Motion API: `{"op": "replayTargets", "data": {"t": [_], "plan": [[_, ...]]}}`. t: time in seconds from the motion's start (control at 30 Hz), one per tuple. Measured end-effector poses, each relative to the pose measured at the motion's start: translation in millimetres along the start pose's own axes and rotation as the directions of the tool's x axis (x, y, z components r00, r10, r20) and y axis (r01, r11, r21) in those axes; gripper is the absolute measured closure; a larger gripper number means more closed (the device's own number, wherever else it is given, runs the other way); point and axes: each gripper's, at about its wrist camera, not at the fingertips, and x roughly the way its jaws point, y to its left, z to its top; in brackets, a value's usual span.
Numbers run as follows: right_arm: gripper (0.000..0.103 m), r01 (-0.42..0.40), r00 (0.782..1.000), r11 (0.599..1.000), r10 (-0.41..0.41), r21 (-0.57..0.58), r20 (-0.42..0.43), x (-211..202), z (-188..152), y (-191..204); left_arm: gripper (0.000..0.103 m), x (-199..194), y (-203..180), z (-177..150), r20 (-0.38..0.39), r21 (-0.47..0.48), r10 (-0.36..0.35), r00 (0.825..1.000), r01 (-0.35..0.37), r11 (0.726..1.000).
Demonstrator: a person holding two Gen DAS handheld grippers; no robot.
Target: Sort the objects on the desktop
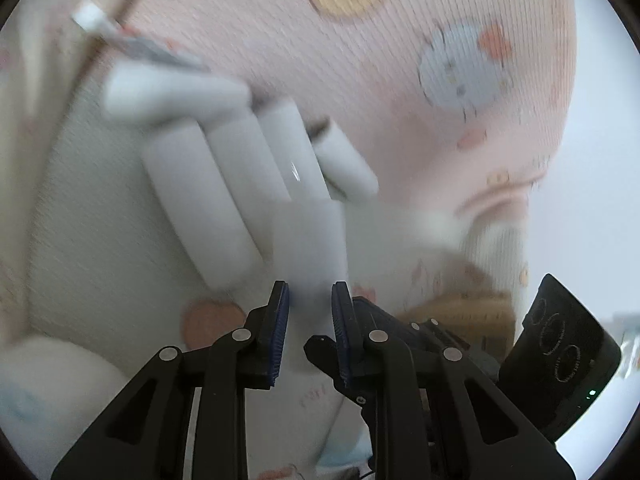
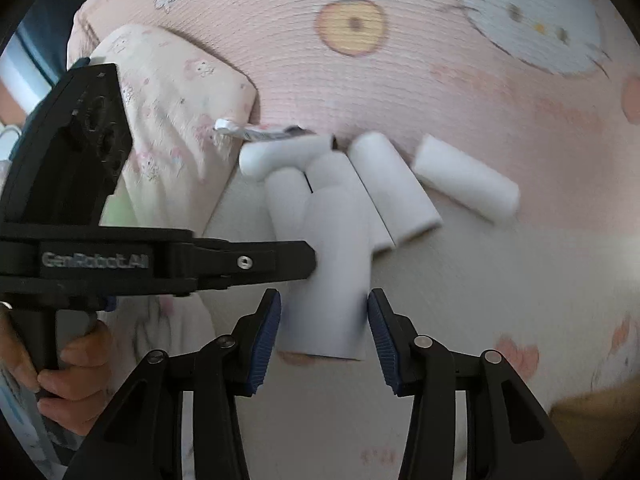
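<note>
A cluster of white foam cylinders [image 2: 344,184] lies at the centre of the right wrist view, on a pink cartoon-print bedsheet [image 2: 400,80]. The right gripper [image 2: 324,332], at the lower centre, has its blue-padded jaws spread wide on either side of one blurred cylinder [image 2: 332,280]; the pads sit just beside it, and whether they touch it cannot be told. One more cylinder [image 2: 466,180] lies apart to the right. A small tube with a white cap [image 2: 256,132] rests just above the cluster, beside a folded printed cloth [image 2: 172,112] at the left. In the left wrist view, the left gripper [image 1: 310,332], at the lower centre, has its jaws partly apart around a blurred white cylinder [image 1: 310,240]; contact is unclear. The person's hand [image 2: 68,376] holds that gripper's handle at the lower left.
</note>
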Motion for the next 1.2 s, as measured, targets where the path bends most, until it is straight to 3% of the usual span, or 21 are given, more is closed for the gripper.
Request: {"op": "replayTargets", "data": {"t": [0.07,0.17,0.3,0.33,0.4,0.47,0.6,0.8,1.03,1.2], "plan": [[0.068,-0.045,0.999,0.999,0.045,0.027,-0.005,-5,-6,-6,0.078,19,-7,-11,-0.065,-0.005,-0.035,0.997,0.035,0.999],[0.069,0.002,0.999,0.999,-0.001,0.042,-0.033,-5,-21,-11,0.078,39,-14,-27,-0.083,0.017,0.038,0.996,-0.037,0.999],[0.069,0.019,0.999,0.993,-0.016,0.121,-0.029,-13,-36,-33,0.078,46,-14,-38,-0.090,0.044,0.043,0.995,-0.039,0.998],[0.069,0.029,0.999,0.992,-0.026,0.124,-0.023,-15,-38,-37,0.075,44,-15,-39,-0.081,0.067,0.051,0.995,-0.046,0.997],[0.068,0.057,0.998,0.989,-0.057,0.136,-0.005,-20,-38,-44,0.059,38,-16,-37,-0.061,0.102,0.058,0.996,-0.052,0.993],[0.068,0.055,0.998,0.985,-0.055,0.165,-0.003,-21,-36,-54,0.053,37,-18,-33,-0.042,0.139,0.055,0.998,-0.049,0.989],[0.065,0.055,0.998,0.969,-0.055,0.241,-0.005,-21,-34,-71,0.052,45,-18,-18,-0.038,0.171,0.053,0.998,-0.046,0.984],[0.047,0.098,0.995,0.970,-0.100,0.224,0.000,-9,-33,-70,0.052,56,4,3,-0.028,0.065,0.050,0.998,-0.049,0.997],[0.046,0.089,0.996,0.981,-0.086,0.172,-0.028,10,-34,-61,0.052,61,19,10,-0.053,-0.040,-0.041,0.998,0.039,0.998],[0.040,0.057,0.998,0.974,-0.058,0.221,-0.003,10,-34,-64,0.054,68,14,8,-0.090,-0.032,-0.018,0.996,0.015,0.999]]}}
